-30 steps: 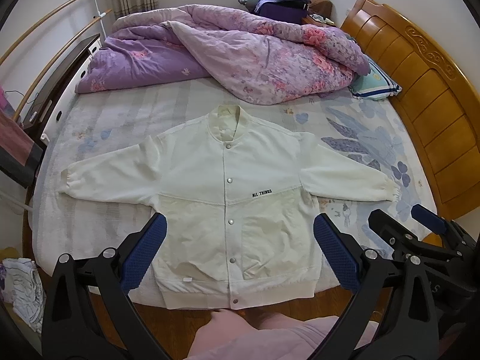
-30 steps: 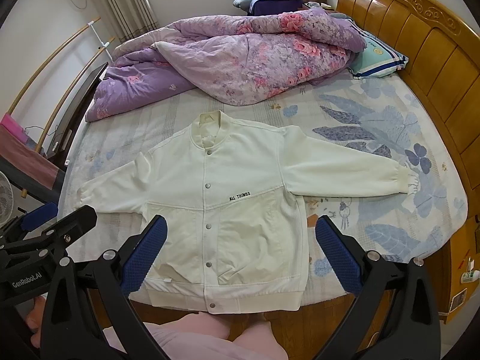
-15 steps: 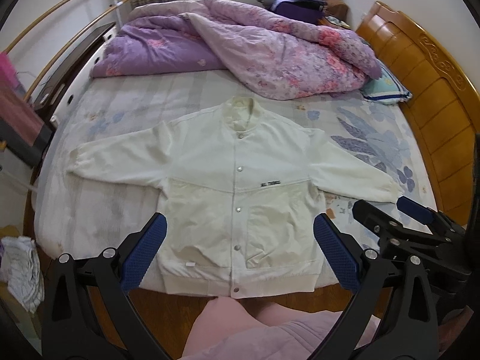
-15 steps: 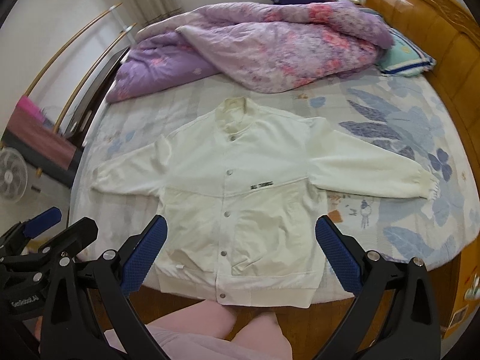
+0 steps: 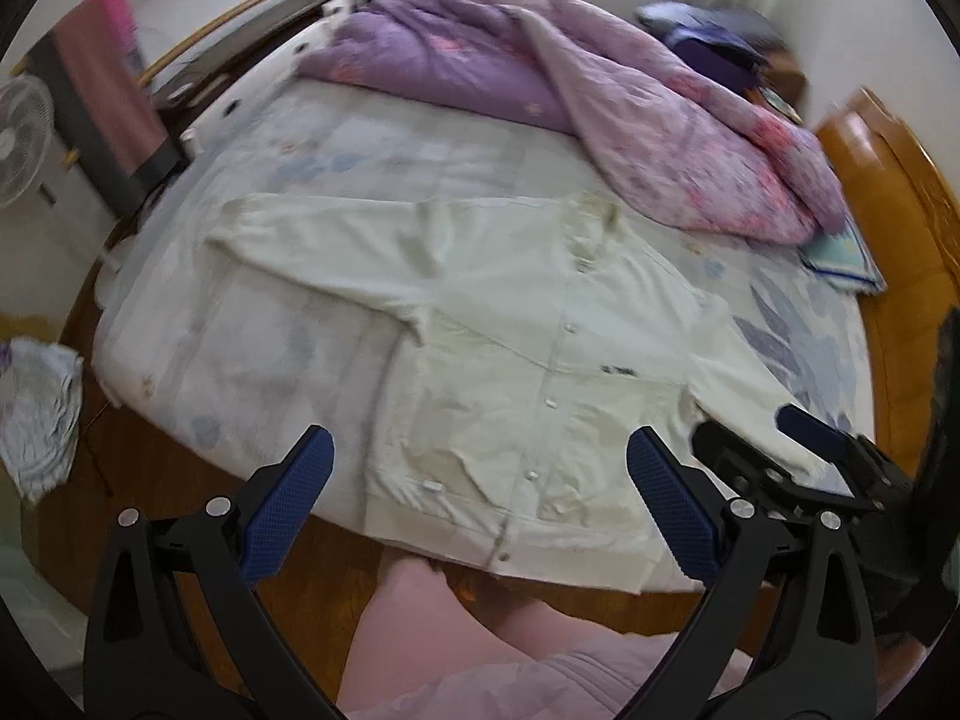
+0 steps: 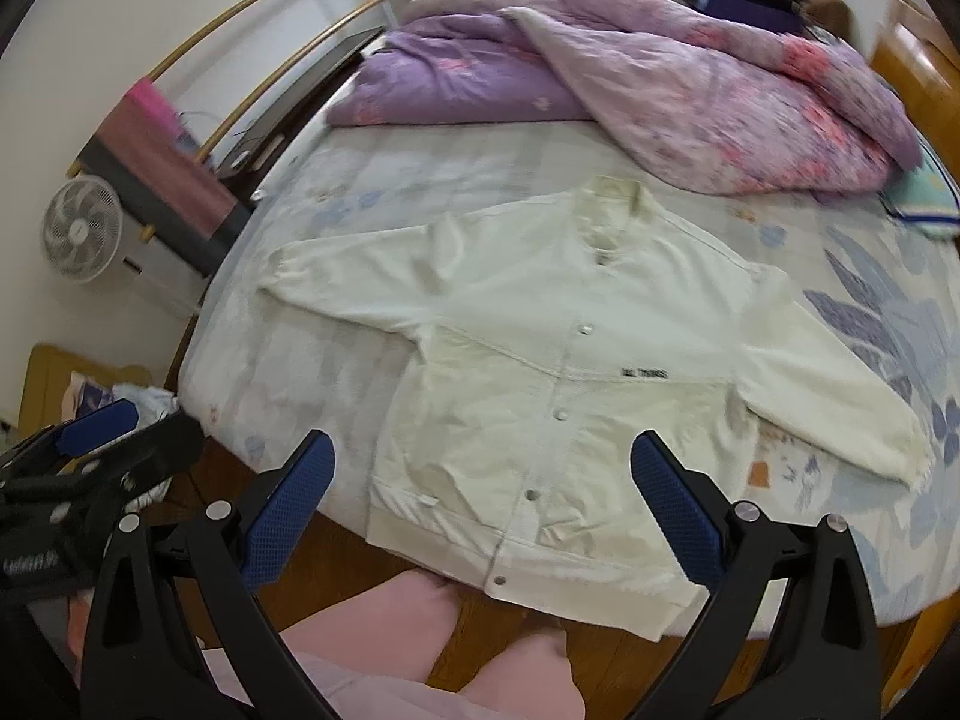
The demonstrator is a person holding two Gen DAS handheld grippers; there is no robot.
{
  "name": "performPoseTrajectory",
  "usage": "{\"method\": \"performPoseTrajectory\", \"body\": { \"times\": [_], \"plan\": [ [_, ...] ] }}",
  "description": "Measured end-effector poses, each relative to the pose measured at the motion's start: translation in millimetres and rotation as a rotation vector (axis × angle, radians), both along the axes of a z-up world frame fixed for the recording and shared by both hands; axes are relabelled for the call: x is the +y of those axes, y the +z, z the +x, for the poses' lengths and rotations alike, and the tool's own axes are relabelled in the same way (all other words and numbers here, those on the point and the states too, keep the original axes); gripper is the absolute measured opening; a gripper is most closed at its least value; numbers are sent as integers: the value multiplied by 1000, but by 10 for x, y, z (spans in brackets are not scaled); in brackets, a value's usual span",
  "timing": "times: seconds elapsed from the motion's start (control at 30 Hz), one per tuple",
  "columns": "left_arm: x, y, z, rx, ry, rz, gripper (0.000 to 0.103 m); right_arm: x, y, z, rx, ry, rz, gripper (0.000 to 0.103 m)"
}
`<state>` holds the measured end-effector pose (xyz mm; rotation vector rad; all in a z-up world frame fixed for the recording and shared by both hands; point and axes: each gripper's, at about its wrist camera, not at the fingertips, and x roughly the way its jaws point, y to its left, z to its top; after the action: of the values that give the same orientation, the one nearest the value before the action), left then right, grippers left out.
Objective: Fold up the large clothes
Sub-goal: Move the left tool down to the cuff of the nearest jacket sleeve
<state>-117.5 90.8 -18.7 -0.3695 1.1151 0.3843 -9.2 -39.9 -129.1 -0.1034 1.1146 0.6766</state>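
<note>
Right wrist view: white jacket point(image 6: 558, 372) flat on bed point(image 6: 900, 312), collar far, sleeves crosswise; both grippers' fingers point(image 6: 288, 504) wide, empty.

White jacket point(image 5: 540, 360) spread flat, front up, across centre of bed point(image 5: 288, 360), sleeves out toward 10 and 4 o'clock. Purple quilt point(image 5: 600, 102) heaped at 12 to 2 o'clock. Left gripper point(image 5: 480, 507) at 6 o'clock, jaws wide apart, empty. Right gripper point(image 5: 798, 453) at 4 o'clock, over sleeve cuff.
</note>
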Motion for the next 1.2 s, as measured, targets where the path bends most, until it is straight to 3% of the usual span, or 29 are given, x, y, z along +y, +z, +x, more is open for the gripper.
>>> {"method": "performPoseTrajectory", "body": {
  "times": [0.17, 0.5, 0.63, 0.77, 0.97, 1.13, 1.2],
  "plan": [
    [442, 7, -91, -9, 26, 137, 98, 418, 9, -44, -28, 60, 24, 95],
    [1825, -276, 11, -1, -16, 20, 98, 1603, -11, -77, -61, 0, 2, 95],
    [2353, -411, 48, 0, -16, -20, 98, 2135, -49, -76, -70, -5, -42, 95],
    [2755, -609, 170, 55, -37, -42, 98, 2584, -192, -3, -25, -19, -138, 95],
    [3368, -1140, 403, 111, -6, -108, 98, 2963, -474, 141, 49, -47, -181, 95],
    [4021, -1935, 599, 193, 136, -239, 98, 3156, -878, 314, 133, -59, -270, 95],
    [4283, -2203, 641, 211, 203, -246, 98, 3197, -1019, 409, 152, -75, -295, 95]
  ]
}}
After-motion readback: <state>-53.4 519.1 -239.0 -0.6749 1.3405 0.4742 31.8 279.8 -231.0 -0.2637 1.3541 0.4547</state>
